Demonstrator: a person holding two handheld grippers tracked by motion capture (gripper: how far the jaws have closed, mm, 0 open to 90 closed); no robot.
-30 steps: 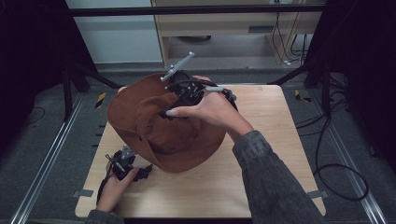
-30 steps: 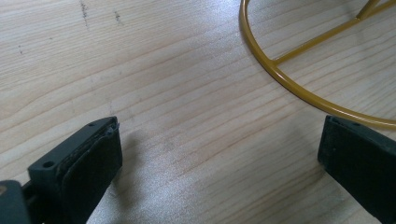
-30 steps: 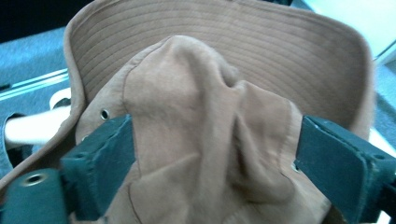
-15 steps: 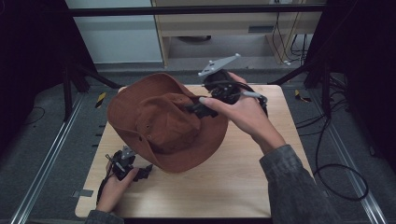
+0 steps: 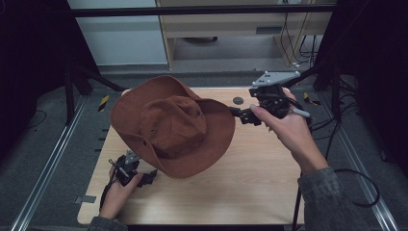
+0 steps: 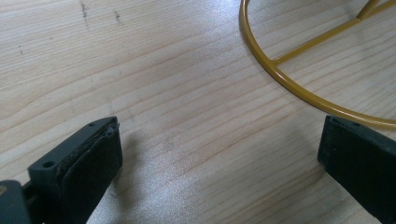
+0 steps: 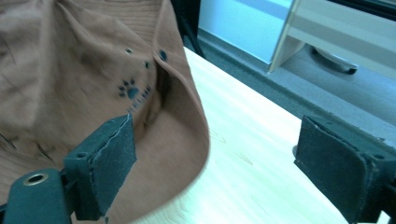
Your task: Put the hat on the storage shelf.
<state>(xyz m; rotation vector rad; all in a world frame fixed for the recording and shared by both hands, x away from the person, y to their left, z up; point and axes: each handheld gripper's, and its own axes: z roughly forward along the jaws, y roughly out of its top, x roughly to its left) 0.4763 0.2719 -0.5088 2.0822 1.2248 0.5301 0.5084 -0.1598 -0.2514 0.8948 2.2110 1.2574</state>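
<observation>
A brown wide-brimmed hat sits crown up over the left middle of the wooden table, tilted toward the front. My right gripper hovers just off the brim's right edge, open. In the right gripper view the brim and a paw-print logo lie to the left, and the right gripper has only table between its jaws. My left gripper rests low at the table's front left, by the brim's front edge. The left gripper is open over bare wood, close to a yellow wire ring.
A small dark round mark sits on the table's far side. Black frame posts stand at both sides, and cables trail off the right edge. A light cabinet stands behind the table.
My right hand has moved from the hat's crown rightward to beyond the brim. The hat has shifted and now shows its crown. The left gripper has stayed put.
</observation>
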